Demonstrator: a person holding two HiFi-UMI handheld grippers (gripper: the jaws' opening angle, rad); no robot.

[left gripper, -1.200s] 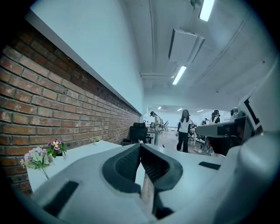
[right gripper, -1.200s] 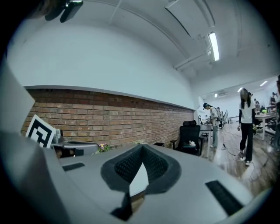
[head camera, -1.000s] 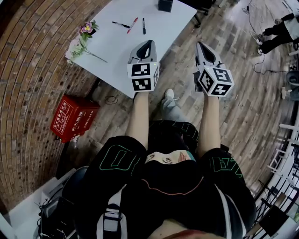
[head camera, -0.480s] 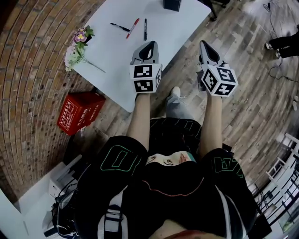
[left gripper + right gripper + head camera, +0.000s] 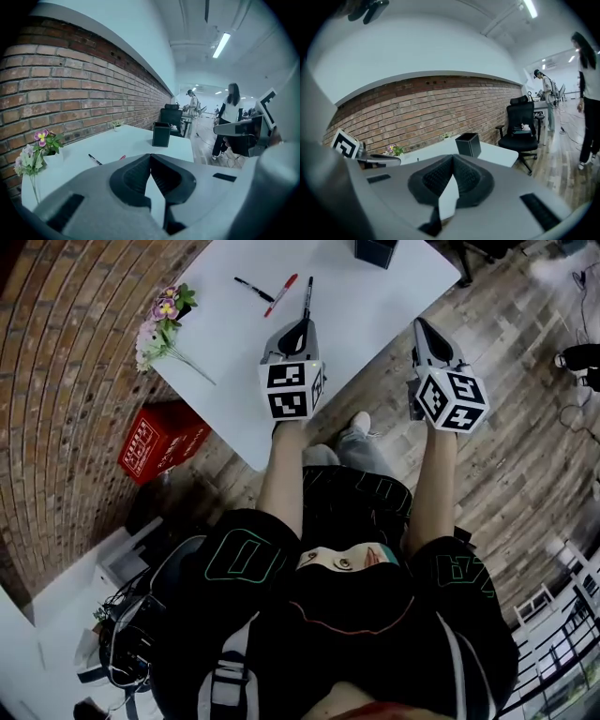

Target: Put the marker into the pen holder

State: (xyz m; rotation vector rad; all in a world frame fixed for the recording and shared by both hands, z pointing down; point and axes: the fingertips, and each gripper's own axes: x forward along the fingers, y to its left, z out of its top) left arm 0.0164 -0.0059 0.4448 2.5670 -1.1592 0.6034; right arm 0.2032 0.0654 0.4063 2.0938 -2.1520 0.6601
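Jaws: both pairs are sitting closed with nothing between them, so the left gripper (image 5: 300,328) and the right gripper (image 5: 421,326) are carrying nothing.
Left gripper: hovering over the near part of the white tabletop (image 5: 375,310), pointing towards the pens.
Right gripper: hanging just off the tabletop's near edge, above the wooden floor (image 5: 506,456) as the head view shows it.
Markers: three are lying flat on the tabletop — a black marker (image 5: 253,289), a red marker (image 5: 281,294) and a second black marker (image 5: 307,298), close together but apart. The last is lying nearest the left gripper's tip.
Pen holder: the dark pen holder (image 5: 375,251) is standing upright at the far edge, well apart from the markers.
Bystanders: flowers (image 5: 164,320) are lying at the tabletop's left end, and a red box (image 5: 161,439) is sitting on the floor below.
Step in hand: judging by the empty jaws, the reach is under way and no marker is yet picked up.
Next move: it is calling for the left jaws to open, come down astride one marker's barrel crosswise and close — then carry it far across to the holder.
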